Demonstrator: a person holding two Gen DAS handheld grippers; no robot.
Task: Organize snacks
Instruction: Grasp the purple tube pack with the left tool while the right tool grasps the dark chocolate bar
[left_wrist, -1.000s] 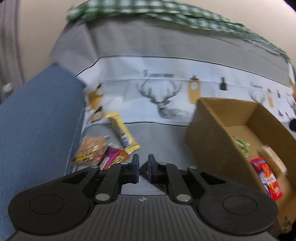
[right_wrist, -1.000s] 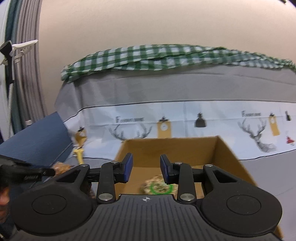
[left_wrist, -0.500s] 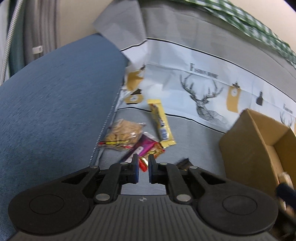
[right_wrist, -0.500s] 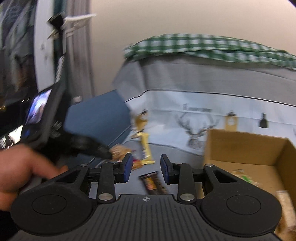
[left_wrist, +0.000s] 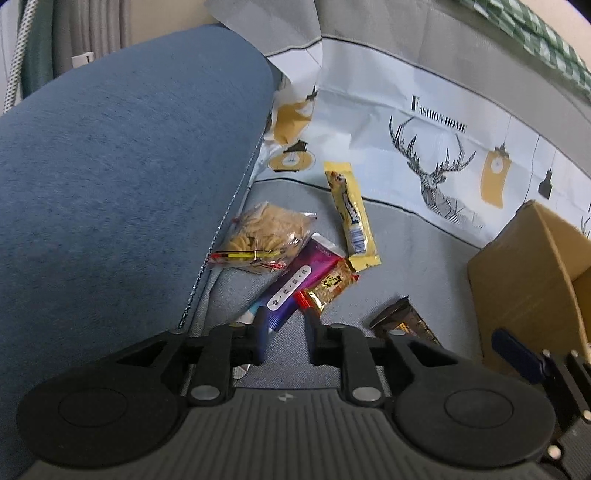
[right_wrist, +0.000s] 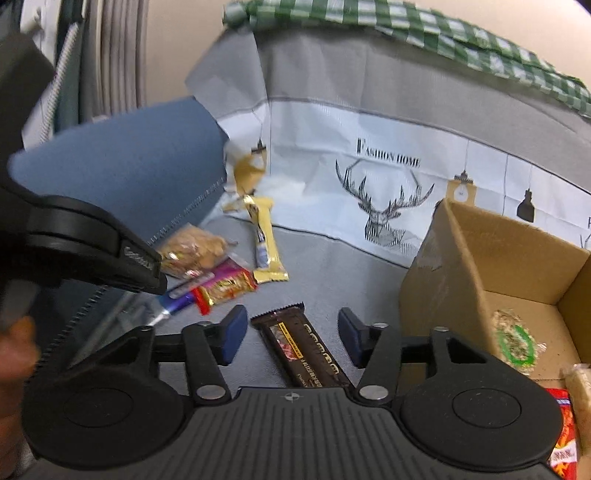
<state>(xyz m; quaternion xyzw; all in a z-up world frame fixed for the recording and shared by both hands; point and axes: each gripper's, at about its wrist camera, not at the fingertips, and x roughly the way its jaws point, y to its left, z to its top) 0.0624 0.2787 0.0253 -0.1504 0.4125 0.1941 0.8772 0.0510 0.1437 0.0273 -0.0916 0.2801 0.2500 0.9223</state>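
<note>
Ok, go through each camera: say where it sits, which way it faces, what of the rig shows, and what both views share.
Left wrist: sits on the left gripper, angled down at the loose snacks beside the blue armrest; its own jaws, just opening, hold nothing, and the right gripper's tip shows at right.
Right wrist: sits on the right gripper, facing the dark chocolate bar lying between its opened jaws; the left gripper and a hand show at left.
Shared: yellow bar, chocolate bar, cardboard box, deer-print cover.

left wrist view: steep downward look, close over snack pile (left_wrist: 295, 258) beside blue armrest (left_wrist: 110, 166). right wrist view: shallower tilt, further right, cardboard box (right_wrist: 480, 258) included. shared: snack pile (right_wrist: 218, 266), deer-print cloth (left_wrist: 424, 147), box corner.
</note>
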